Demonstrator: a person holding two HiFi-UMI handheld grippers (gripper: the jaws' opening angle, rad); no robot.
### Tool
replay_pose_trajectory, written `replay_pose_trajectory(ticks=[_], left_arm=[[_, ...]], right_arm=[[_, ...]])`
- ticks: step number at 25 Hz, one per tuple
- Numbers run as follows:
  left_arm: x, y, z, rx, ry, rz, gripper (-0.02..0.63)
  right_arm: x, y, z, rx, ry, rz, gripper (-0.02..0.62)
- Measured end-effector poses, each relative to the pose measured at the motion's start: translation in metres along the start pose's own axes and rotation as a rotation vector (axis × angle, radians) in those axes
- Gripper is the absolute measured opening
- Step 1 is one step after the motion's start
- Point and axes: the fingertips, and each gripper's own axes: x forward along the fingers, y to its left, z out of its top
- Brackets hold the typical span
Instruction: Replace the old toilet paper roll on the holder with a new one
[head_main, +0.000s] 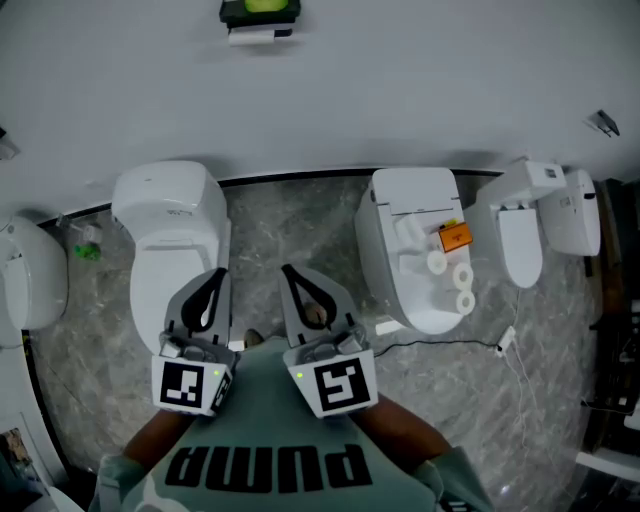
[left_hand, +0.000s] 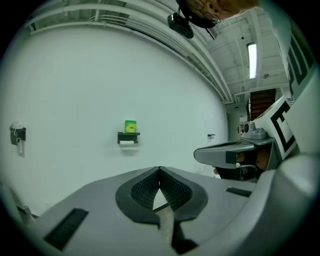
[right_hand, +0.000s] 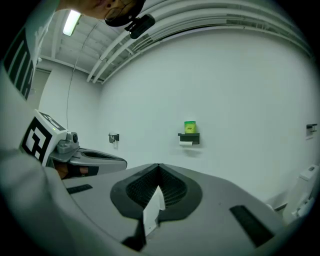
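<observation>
A white wall (head_main: 400, 90) fills the top of the head view, above a grey marbled floor (head_main: 300, 230). Four white toilets stand in a row along the wall. One toilet (head_main: 170, 215) is just ahead of the left tool, and a second toilet (head_main: 385, 260) is ahead and to the right. One more shows at each edge of the view.

The person's grey-green shirt (head_main: 280, 440) fills the bottom of the view, with both tools held out close to the chest, side by side and pointing toward the wall.

The left gripper (left_hand: 159, 169) has its jaws closed tip to tip, with nothing between them. The right gripper (right_hand: 159, 165) is likewise fully closed and empty.

The task's thing, a dark paper holder (head_main: 258, 35), is fixed to the wall straight ahead, well apart from both tools. The old roll (right_hand: 186, 143) sits in it, showing as a white strip under the shelf. A green can (left_hand: 130, 126) stands on top of the holder.

Three spare rolls (head_main: 462, 278) lie on the lid of the second toilet, with a small orange pack (head_main: 455, 237) just beside them. A thin cable (head_main: 440, 345) trails across the floor near that toilet's base.
</observation>
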Motion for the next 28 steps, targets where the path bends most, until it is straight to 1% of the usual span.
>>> replay_pose_trajectory(ticks=[8,11,14,17,21,25,28], left_arm=[[0.026,-0.016,0.009,0.012,-0.010,0.032,0.003],[0.038,-0.024,0.011,0.034,-0.006,0.039,0.003],[0.050,-0.035,0.013,0.038,-0.001,0.049,0.003],[0.062,-0.049,0.012,0.064,0.015,0.048,0.003],[0.076,-0.065,0.012,0.039,0.026,0.071,0.003],[0.078,-0.068,0.011,0.041,0.045,0.106,0.003],[0.082,-0.067,0.011,0.041,0.059,0.117,0.003]], right_arm=[[0.002,-0.033,0.003,0.016,-0.031,0.031,0.003],[0.002,-0.047,0.003,0.013,-0.034,0.050,0.003],[0.000,-0.064,0.002,0.017,-0.036,0.062,0.003],[-0.004,-0.081,0.001,0.030,-0.041,0.071,0.003],[-0.007,-0.100,-0.006,0.058,-0.046,0.090,0.003],[-0.007,-0.106,-0.012,0.081,-0.047,0.115,0.003],[-0.003,-0.108,-0.014,0.088,-0.034,0.130,0.003]])
